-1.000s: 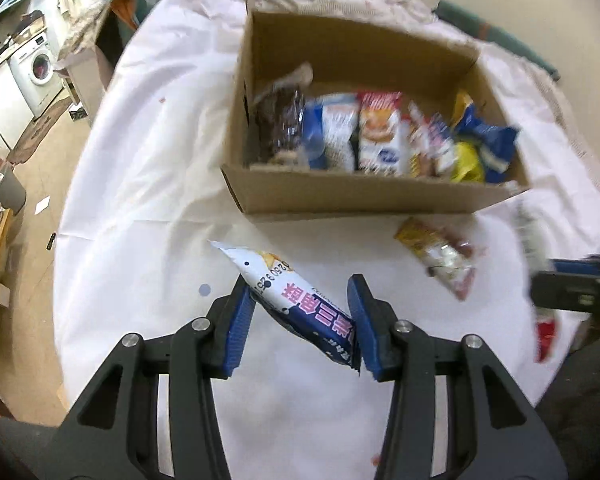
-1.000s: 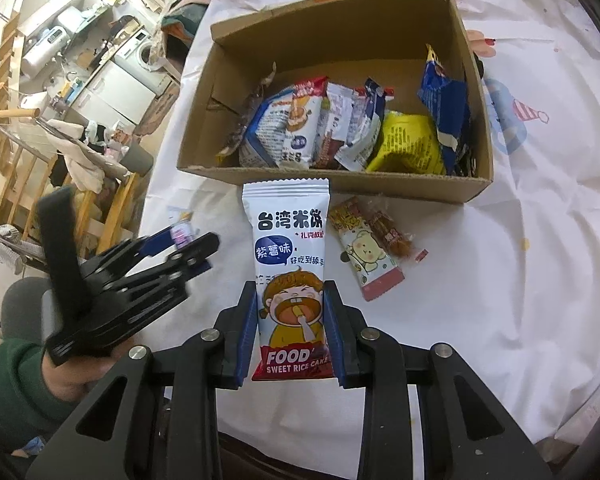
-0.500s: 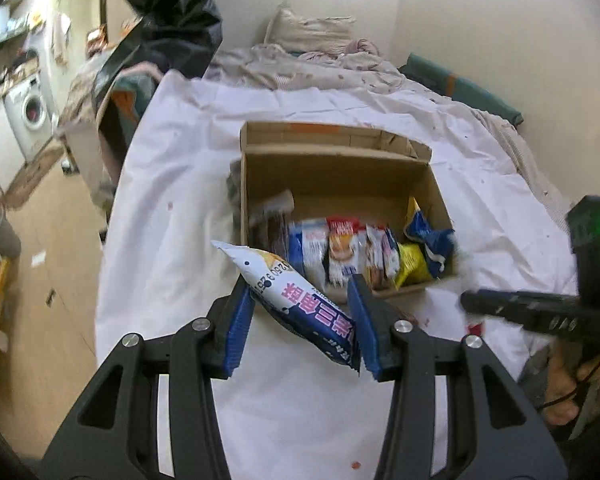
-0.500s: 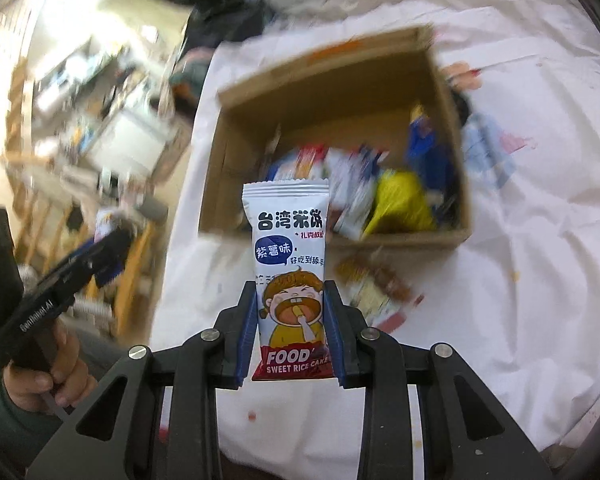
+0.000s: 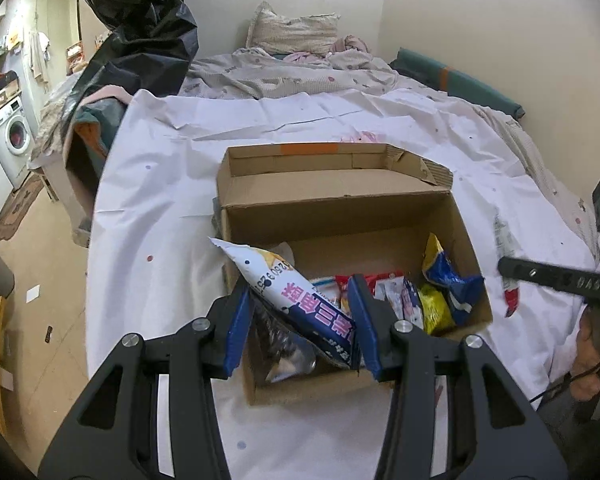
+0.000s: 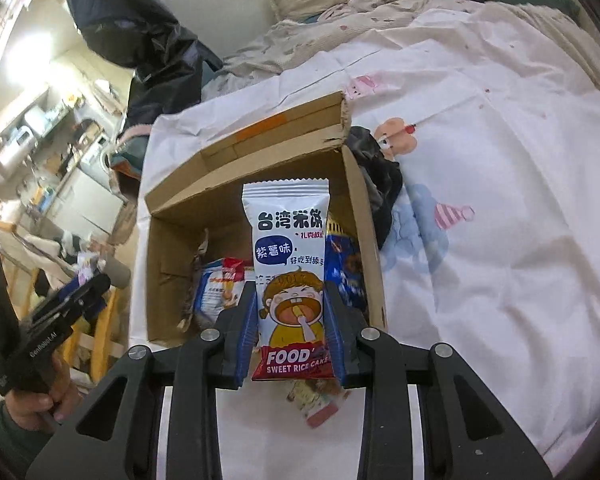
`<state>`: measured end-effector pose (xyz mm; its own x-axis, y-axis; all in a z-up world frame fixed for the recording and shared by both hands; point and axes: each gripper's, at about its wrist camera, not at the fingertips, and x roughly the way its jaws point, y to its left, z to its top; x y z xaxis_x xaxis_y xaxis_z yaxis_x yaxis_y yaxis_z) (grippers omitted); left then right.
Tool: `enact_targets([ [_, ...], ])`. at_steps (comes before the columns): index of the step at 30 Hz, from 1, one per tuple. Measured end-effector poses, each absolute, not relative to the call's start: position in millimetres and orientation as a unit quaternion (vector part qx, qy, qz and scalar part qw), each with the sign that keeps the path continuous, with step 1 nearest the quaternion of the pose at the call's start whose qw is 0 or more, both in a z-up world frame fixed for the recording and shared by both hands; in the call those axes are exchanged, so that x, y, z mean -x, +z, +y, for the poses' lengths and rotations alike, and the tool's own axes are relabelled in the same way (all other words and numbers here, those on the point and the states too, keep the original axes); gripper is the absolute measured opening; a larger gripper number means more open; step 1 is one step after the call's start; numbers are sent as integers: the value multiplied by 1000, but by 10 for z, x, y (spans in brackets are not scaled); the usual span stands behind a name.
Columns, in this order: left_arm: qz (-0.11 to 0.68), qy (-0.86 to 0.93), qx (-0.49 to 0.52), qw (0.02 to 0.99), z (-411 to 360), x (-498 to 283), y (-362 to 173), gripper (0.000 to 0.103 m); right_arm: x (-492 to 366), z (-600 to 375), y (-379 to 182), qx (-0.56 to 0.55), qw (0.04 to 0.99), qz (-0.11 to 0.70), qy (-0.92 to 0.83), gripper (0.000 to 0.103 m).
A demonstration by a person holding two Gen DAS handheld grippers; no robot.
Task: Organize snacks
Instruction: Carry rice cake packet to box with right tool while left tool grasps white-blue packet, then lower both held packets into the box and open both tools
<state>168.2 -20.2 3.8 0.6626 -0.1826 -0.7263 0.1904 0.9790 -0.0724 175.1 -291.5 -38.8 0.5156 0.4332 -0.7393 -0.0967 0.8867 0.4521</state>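
Observation:
An open cardboard box [image 5: 340, 204] stands on the white sheet and holds several snack packets [image 5: 436, 300]. My left gripper [image 5: 298, 318] is shut on a white and blue snack packet [image 5: 296, 296], held tilted above the box's near left corner. My right gripper [image 6: 290, 322] is shut on a white sweet rice cake packet [image 6: 290, 264], held upright in front of the box [image 6: 172, 248]. A small snack packet [image 6: 314, 400] lies on the sheet below the right gripper. The right gripper also shows in the left wrist view [image 5: 556, 280], to the right of the box.
The box sits on a bed covered by a white sheet [image 5: 160, 200]. A pillow [image 5: 296, 32] and rumpled bedding lie at the far end. A black bag [image 5: 140, 20] stands at the far left. A dark cloth [image 6: 380, 176] lies beside the box. A washing machine [image 5: 16, 136] stands left.
Both grippers have risen and moved toward the box with their packets. The left packet now hangs over the box's near left corner. The right packet now overlaps the box opening.

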Motion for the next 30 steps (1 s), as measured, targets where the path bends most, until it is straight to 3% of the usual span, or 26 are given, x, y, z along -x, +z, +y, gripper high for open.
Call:
enact_targets([
  [10,412,-109,-8,904,-318,-1911,-338,43,-1926,-2725,-749,-182,836,492,163,33],
  [30,430,-61,17,901,-256,-2015,-519,44,-1909,-2560,-825,-139,840,505,143,33],
])
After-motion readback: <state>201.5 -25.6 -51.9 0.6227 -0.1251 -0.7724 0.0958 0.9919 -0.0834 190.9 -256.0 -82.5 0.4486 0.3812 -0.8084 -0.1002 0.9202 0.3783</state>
